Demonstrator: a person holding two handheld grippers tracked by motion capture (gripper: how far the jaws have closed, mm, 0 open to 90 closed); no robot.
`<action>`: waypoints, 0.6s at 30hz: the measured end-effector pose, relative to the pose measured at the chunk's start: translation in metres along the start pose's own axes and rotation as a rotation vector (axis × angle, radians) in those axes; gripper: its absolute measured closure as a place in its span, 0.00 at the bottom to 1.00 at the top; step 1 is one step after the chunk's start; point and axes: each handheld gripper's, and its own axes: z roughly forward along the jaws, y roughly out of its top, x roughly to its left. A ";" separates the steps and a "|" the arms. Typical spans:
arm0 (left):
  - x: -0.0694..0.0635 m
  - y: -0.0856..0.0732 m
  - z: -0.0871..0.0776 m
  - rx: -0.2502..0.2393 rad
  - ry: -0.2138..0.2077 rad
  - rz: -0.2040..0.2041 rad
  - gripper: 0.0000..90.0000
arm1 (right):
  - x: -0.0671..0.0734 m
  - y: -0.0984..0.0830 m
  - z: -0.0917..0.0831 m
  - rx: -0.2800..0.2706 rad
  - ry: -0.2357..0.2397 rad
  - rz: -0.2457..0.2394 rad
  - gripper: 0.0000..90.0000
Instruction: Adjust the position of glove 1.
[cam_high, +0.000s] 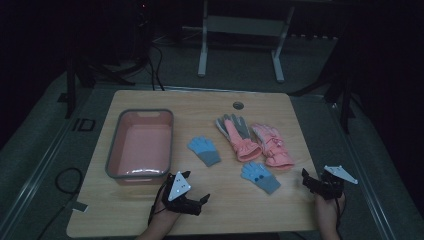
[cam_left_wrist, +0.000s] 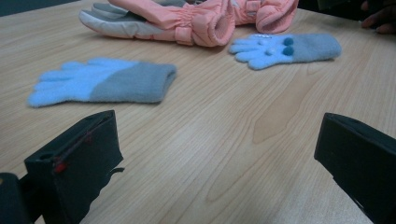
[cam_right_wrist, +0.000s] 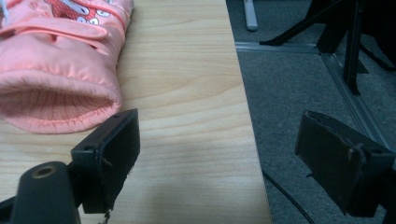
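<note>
right gripper view, pink glove cropped

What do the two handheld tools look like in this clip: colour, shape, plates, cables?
Both are black, each with two blocky, flat-faced jaws. The left tool carries a grey three-cornered plate with dark dots on top, and a thin dark cable trails from it. The right tool has a similar grey plate. In the left gripper view, one jaw shows small red marks.
</note>
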 end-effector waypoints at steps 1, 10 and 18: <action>0.000 0.000 0.000 0.001 0.000 0.001 0.01 | 0.000 0.000 0.000 0.011 0.007 -0.004 0.15; 0.000 0.000 0.000 0.009 0.000 0.003 0.01 | 0.009 0.009 -0.003 0.052 0.084 -0.084 0.14; 0.000 0.000 0.000 0.011 -0.002 0.000 0.01 | 0.016 0.042 -0.015 0.125 0.164 -0.092 0.18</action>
